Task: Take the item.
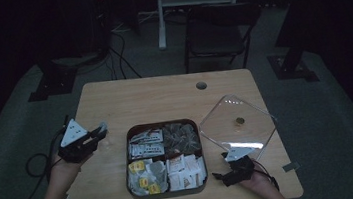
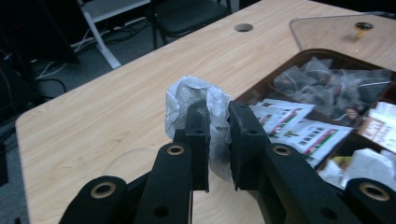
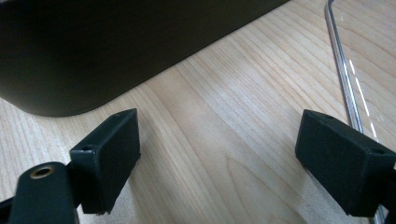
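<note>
Left gripper (image 2: 218, 140) clamped on a crumpled tea bag (image 2: 194, 100); bag sits pinched between the pads, most of it bulging above and beyond the tips, held off the table (image 2: 107, 121) to the left of the compartment box (image 1: 169, 192). Right gripper (image 3: 219, 158) rests jaws apart, nothing between, on the table between the box's dark wall and the clear lid (image 1: 237, 122).
</note>
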Demonstrator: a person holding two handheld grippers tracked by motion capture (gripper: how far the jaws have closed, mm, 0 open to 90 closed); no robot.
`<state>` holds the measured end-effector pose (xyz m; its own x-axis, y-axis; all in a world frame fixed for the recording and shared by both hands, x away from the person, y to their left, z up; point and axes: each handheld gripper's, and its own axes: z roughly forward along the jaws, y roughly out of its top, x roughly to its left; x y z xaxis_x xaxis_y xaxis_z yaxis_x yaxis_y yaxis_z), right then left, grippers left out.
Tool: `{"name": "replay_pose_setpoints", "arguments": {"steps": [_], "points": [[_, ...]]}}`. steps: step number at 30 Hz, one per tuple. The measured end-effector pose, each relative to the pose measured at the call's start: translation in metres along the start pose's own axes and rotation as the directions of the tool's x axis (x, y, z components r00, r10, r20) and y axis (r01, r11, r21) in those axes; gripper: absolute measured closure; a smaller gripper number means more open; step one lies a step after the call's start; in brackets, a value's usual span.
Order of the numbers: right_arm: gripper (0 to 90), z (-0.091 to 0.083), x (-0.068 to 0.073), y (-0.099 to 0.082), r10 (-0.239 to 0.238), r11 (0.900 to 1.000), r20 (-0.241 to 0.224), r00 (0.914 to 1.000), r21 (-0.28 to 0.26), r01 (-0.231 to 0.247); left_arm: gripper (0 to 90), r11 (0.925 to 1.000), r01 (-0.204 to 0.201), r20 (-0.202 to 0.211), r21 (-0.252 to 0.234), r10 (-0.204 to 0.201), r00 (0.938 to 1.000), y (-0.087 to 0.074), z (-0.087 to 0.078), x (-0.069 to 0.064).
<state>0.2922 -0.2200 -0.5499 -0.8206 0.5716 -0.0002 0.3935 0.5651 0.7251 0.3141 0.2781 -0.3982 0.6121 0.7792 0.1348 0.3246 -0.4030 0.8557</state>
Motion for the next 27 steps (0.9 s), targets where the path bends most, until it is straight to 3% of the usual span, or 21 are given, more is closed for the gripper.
{"name": "replay_pose_setpoints", "arguments": {"steps": [4, 9, 19, 27], "points": [[13.4, 0.000, 0.000, 0.000, -0.001, 1.0000, 0.001, 1.0000, -0.001, 0.001, 80.3, 1.0000, 0.002, -0.018, 0.002, -0.002, 0.9998, -0.002, 0.002, 0.011], [13.4, 0.000, 0.000, 0.000, 0.000, 1.0000, 0.001, 1.0000, -0.001, 0.000, 80.3, 0.9992, 0.041, -0.033, 0.001, -0.041, 0.9986, -0.008, 0.008, 0.027], [13.4, 0.000, 0.000, 0.000, 0.000, 1.0000, 0.001, 1.0000, -0.001, 0.000, 80.3, 0.9966, 0.080, -0.051, 0.020, -0.078, 0.9956, -0.023, 0.026, 0.042], [13.4, 0.000, 0.000, 0.000, -0.001, 1.0000, 0.001, 1.0000, 0.000, 0.001, 80.1, 0.9910, 0.107, -0.061, 0.080, -0.102, 0.9929, -0.038, 0.043, 0.050]]}}
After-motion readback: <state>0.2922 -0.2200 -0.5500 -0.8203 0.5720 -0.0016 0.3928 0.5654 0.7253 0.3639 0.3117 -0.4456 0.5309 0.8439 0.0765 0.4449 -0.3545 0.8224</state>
